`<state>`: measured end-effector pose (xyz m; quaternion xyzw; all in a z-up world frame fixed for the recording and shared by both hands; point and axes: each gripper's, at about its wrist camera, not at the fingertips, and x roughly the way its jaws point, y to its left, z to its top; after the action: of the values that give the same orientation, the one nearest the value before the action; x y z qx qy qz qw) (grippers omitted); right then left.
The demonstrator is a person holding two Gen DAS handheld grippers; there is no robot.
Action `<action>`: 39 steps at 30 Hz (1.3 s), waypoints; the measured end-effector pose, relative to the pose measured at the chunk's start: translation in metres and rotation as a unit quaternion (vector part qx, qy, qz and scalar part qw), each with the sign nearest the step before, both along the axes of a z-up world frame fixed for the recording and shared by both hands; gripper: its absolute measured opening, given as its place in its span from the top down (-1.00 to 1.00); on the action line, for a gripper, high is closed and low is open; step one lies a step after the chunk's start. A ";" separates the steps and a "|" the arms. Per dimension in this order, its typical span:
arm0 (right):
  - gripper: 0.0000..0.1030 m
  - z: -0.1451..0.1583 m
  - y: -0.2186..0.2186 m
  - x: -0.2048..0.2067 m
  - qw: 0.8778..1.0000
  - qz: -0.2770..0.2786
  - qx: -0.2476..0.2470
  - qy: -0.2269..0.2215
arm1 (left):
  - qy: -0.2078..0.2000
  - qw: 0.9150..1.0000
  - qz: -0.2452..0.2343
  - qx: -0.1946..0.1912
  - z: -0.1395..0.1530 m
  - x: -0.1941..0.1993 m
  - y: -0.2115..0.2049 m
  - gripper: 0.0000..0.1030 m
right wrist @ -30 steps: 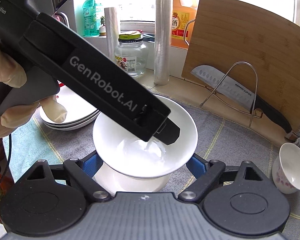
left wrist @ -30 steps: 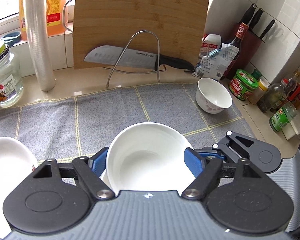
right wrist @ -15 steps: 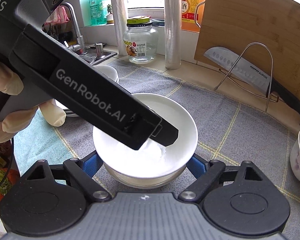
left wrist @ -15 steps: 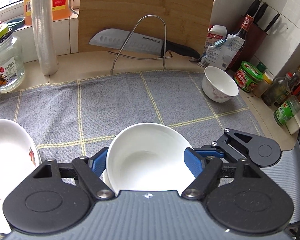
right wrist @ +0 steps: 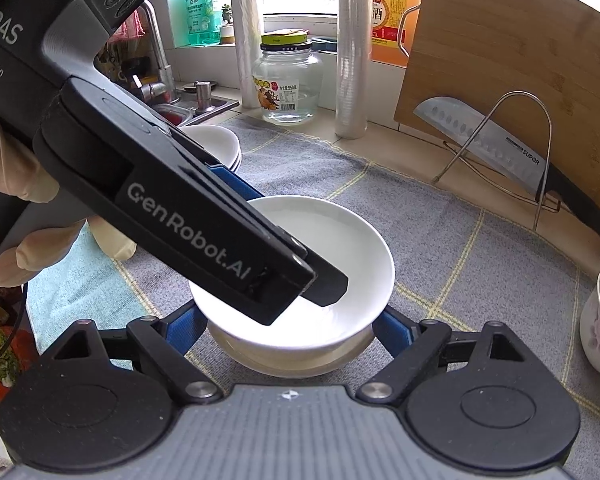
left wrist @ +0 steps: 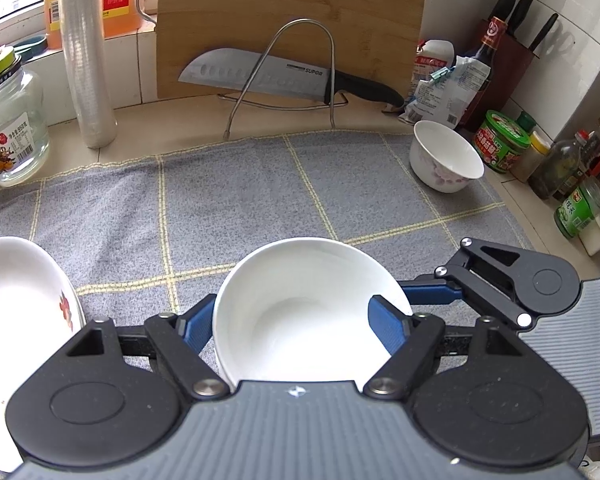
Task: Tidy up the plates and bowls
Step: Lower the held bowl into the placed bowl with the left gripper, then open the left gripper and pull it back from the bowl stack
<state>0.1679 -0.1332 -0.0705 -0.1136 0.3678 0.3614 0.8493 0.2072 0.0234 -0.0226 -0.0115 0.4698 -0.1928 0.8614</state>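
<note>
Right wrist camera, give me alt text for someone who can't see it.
A white bowl sits between the open right gripper jaws, on the grey checked cloth, while the left gripper reaches in from the upper left and grips its rim. Behind are stacked plates, a glass jar, a knife on a wire rack and a cutting board.

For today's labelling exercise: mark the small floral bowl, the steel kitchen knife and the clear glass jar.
Small white floral bowl (left wrist: 446,156): left wrist view, inner wall.
Steel kitchen knife (left wrist: 256,76): left wrist view, blade.
Clear glass jar (right wrist: 288,88): right wrist view, labelled body.
</note>
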 end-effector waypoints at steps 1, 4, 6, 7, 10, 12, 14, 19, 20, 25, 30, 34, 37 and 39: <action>-0.79 0.000 0.000 0.000 1.000 0.000 0.001 0.001 | -0.001 1.000 0.001 -0.001 0.000 0.000 0.000 -0.53; -0.80 0.000 0.000 0.000 1.000 0.001 -0.001 -0.001 | -0.001 1.000 0.000 -0.002 0.000 0.000 0.000 -0.53; -0.81 -0.001 0.001 -0.001 1.000 0.003 -0.003 -0.003 | -0.001 1.000 0.000 -0.002 0.000 0.000 0.000 -0.53; -0.81 -0.001 0.001 -0.001 1.000 0.004 -0.004 -0.003 | -0.001 1.000 0.001 -0.002 0.000 0.000 0.000 -0.53; -0.83 -0.001 0.001 -0.001 1.000 0.006 -0.002 -0.002 | 0.001 1.000 0.002 -0.003 0.000 0.000 0.000 -0.53; -0.83 -0.001 0.001 -0.001 1.000 0.007 -0.003 -0.003 | 0.003 1.000 0.003 -0.003 -0.001 0.000 0.001 -0.53; -0.84 -0.001 0.002 -0.002 1.000 0.008 -0.005 -0.005 | 0.005 1.000 0.004 -0.004 -0.001 0.001 0.002 -0.53; -0.85 -0.002 0.003 -0.002 1.000 0.012 -0.008 -0.006 | 0.007 1.000 0.003 -0.005 -0.002 0.002 0.002 -0.53; -0.86 -0.002 0.003 -0.001 1.000 0.013 -0.009 -0.006 | 0.007 1.000 0.004 -0.006 -0.002 0.002 0.003 -0.53; -0.93 -0.002 0.003 -0.001 1.000 0.012 -0.007 -0.008 | 0.004 1.000 0.004 -0.004 -0.002 0.003 0.003 -0.53; -0.99 0.003 -0.002 -0.004 1.000 0.013 0.006 -0.024 | -0.009 1.000 0.012 -0.007 0.002 0.003 0.006 -0.56; -1.00 0.011 -0.004 -0.011 0.998 0.017 0.015 -0.054 | -0.027 0.999 0.027 -0.009 0.007 0.001 0.012 -0.57; -1.00 0.017 -0.005 -0.014 0.997 0.036 0.034 -0.059 | -0.045 0.998 0.039 -0.010 0.011 -0.003 0.017 -0.61; -1.00 0.017 -0.003 -0.014 0.996 0.051 0.040 -0.054 | -0.053 0.997 0.046 -0.013 0.014 -0.006 0.019 -0.61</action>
<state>0.1539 -0.1367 -0.0539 -0.1171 0.3002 0.4120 0.8523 0.2014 0.0425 -0.0089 -0.0335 0.4198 -0.1594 0.8929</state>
